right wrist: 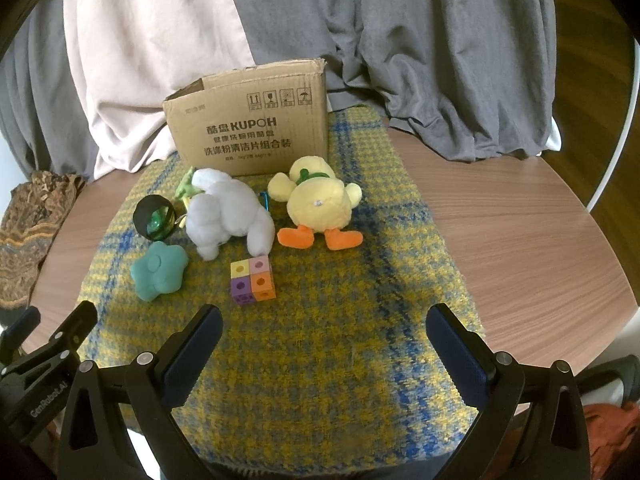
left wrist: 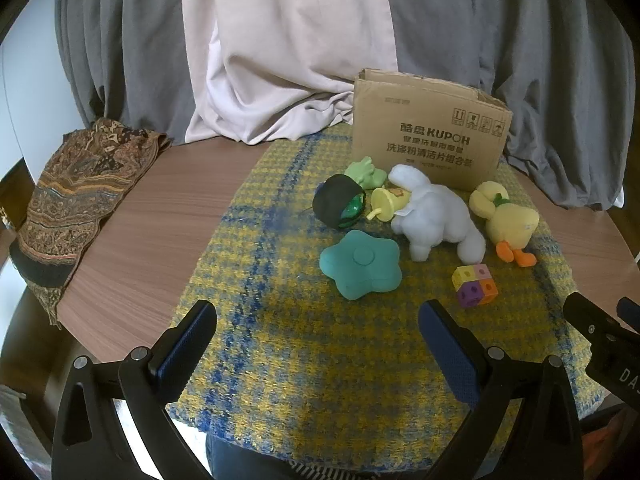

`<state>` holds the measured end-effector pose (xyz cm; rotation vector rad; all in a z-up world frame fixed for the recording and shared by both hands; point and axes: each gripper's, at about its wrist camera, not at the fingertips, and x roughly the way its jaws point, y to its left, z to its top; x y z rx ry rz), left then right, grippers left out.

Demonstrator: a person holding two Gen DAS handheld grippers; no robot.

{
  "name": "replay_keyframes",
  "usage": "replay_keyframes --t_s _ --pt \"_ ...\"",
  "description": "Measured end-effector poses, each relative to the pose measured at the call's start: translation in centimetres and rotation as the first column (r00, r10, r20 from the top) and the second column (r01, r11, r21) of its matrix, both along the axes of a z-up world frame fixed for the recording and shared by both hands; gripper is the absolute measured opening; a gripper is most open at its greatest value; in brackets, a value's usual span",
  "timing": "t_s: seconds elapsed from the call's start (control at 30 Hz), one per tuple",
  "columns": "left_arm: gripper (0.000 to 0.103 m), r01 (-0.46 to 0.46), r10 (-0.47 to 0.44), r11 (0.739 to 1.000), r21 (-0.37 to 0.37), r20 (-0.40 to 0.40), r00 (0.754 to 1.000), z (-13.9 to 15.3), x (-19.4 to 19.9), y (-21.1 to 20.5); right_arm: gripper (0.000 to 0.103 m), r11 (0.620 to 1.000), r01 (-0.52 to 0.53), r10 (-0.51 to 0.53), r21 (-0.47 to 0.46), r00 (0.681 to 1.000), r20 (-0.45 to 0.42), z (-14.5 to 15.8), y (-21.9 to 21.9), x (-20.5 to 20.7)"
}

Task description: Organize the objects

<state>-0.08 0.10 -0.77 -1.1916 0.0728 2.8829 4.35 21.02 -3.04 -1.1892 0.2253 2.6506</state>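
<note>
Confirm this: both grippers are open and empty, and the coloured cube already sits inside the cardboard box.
Not quite. The cube is on the plaid cloth, in front of the box, as the right wrist view shows. The rest holds: left gripper and right gripper have jaws apart, holding nothing.

The cloth [left wrist: 280, 320] is a yellow and grey houndstooth crossed by blue lines, laid over a brown wood-grain surface [left wrist: 160, 216]. The cardboard box [right wrist: 256, 128] is tan with black print. The star-shaped toy [left wrist: 360, 264] is teal, the plush duck [right wrist: 316, 204] yellow with orange feet, the plush animal [right wrist: 228, 212] pale lavender-white. The cube [right wrist: 253, 280] shows yellow, pink, purple and orange squares (each with a darker dot). A folded scarf [left wrist: 76, 200] bears brown paisley.
</note>
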Motion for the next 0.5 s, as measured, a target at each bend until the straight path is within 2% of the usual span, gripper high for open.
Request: replay_keyframes --t_s 0.5 --pt "0.103 0.000 0.000 1.000 -0.001 0.002 1.000 -0.15 -0.21 -0.05 0.102 1.000 -0.001 0.001 -0.003 1.000 0.004 -0.19 -0.06 -0.22"
